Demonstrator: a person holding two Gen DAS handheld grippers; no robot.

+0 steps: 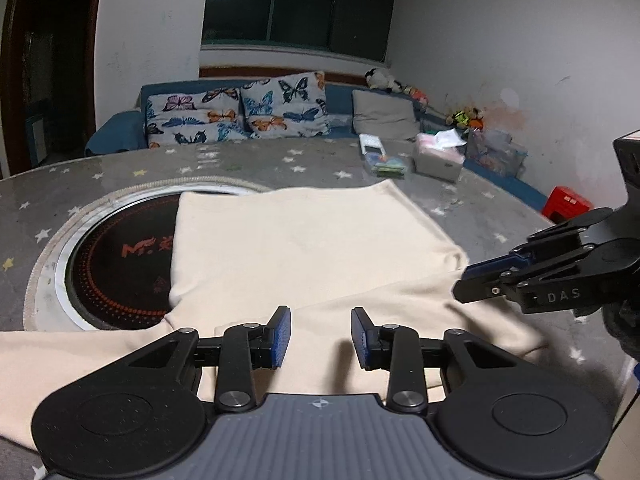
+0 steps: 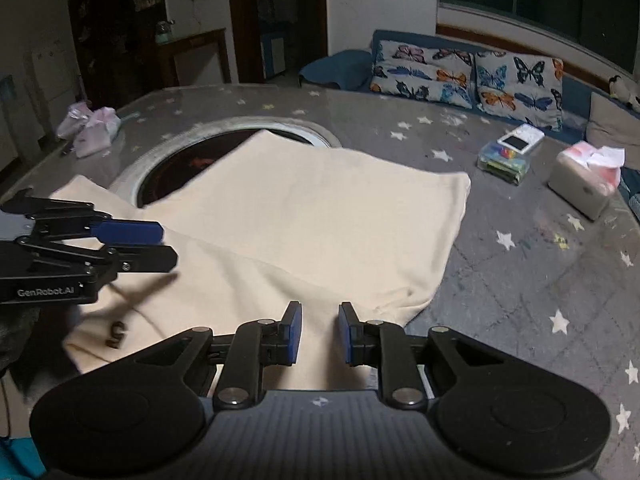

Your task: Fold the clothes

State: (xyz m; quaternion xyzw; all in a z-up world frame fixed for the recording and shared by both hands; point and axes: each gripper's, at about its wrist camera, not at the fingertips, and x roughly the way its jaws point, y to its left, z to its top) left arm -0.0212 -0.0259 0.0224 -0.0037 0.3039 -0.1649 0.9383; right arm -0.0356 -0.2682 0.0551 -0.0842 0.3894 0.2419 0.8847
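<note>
Now both tongs, left [image 1: 319, 334] and right [image 2: 319, 334], parted, empty over cream garment [image 1: 304, 240].

Black left tool [image 1: 319, 338] and right tool [image 2: 319, 334], blue pads, silver screws.

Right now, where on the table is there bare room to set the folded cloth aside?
Free: the grey starred table right of the cream cloth, nearer than the tissue box, and the far strip between the cooktop ring and the sofa. Crowded: far right by the tissue box and the clear box; pink bags at far left.
</note>
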